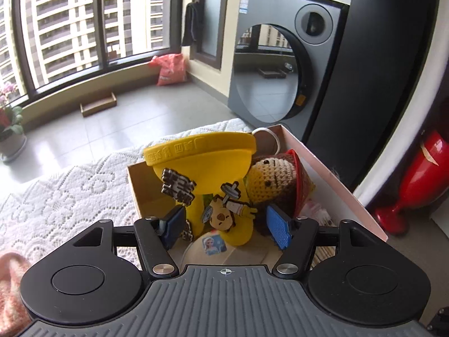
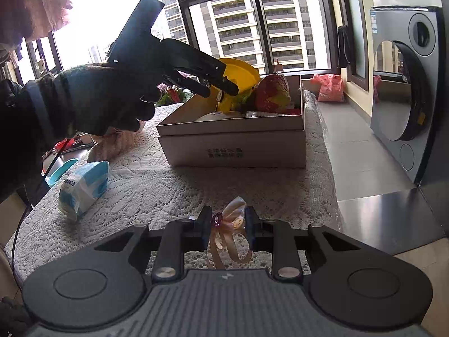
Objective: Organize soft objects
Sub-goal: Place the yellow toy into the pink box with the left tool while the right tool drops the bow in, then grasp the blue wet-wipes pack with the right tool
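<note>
A yellow rubber clog [image 1: 207, 165], studded with charms, stands toe-down in the open cardboard box [image 1: 331, 168] and sits between the spread blue pads [image 1: 276, 226] of the left gripper [image 1: 224, 224]; the pads flank it with gaps on both sides, so the jaws look open rather than clamped. Raised characters run along the clog's rim, not legible from here. Beside it leans a crocheted doll [image 1: 269, 179] with a yellow face and brown yarn hair. In the right wrist view the right gripper [image 2: 227, 224] has its jaws narrow, closed on a peach satin ribbon bow [image 2: 234, 219] with a purple gem, just above the white lace tablecloth [image 2: 168, 185]. The box front bears two lines of blurred print. A blue-and-white tissue pack [image 2: 84, 185] lies on the lace, well apart
</note>
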`<state>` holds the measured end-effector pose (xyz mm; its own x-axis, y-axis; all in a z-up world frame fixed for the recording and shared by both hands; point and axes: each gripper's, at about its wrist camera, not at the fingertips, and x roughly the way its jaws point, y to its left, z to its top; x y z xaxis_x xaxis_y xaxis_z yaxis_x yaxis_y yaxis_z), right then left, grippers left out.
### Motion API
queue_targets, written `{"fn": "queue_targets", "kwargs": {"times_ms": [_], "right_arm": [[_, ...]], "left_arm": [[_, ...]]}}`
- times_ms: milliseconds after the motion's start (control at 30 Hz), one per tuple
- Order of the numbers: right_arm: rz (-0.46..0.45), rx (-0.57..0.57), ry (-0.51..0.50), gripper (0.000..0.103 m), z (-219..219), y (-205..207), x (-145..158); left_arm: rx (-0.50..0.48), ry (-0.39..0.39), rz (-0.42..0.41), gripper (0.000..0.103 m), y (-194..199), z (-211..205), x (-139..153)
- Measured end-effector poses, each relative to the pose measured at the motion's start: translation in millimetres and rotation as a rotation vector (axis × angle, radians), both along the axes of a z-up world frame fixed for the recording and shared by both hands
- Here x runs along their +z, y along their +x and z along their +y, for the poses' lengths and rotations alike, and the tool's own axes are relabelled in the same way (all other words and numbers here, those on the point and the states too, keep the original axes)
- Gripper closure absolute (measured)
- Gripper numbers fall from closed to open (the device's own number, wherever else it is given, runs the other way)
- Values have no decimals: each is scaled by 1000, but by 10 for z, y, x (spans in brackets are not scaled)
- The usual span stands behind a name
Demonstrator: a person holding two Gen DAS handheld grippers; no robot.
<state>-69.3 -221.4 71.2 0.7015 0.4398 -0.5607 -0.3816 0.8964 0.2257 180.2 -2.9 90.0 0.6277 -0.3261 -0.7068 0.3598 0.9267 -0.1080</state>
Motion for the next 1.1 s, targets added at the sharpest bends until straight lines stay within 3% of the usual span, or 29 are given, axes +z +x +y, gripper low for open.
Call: {"fn": "queue_targets", "kwargs": {"times_ms": [133, 267, 467, 600, 633, 700, 733, 833, 900, 1000, 1100], "right_arm": [[2, 5, 23, 79, 4, 5, 0], [-26, 3, 27, 79, 1, 16, 116], [-169, -41, 22, 79, -24, 312, 641], [-196, -75, 65, 78, 11, 860, 1000], [-183, -80, 75, 75, 28, 1014, 1037], [-105, -73, 85, 56, 74, 1360, 1013], [-58, -86, 94, 39, 85, 1485, 965], [42, -119, 122, 36, 95, 1631, 792], [61, -136, 109, 36, 136, 1591, 712], [51, -95, 37, 35, 338, 1468, 683], [-8, -3, -60, 21, 749, 1233, 733]], "left_arm": [[-64, 34, -23, 34, -242, 59, 211], [-82, -34, -58, 34, -644, 205, 341], [-46, -184, -103, 34, -1438, 607, 277], [11, -130, -144, 34, -1903, 889, 199], [32, -104, -157, 34, -1993, 965, 195], [79, -78, -170, 34, -2108, 1141, 183], [100, -80, -171, 34, -2151, 1219, 174], [188, -107, -179, 34, -2279, 1517, 139], [234, -126, -179, 34, -2337, 1690, 87], [288, -168, -161, 34, -2372, 1925, -36], [367, -226, -156, 34, -2408, 2148, -151]]}}
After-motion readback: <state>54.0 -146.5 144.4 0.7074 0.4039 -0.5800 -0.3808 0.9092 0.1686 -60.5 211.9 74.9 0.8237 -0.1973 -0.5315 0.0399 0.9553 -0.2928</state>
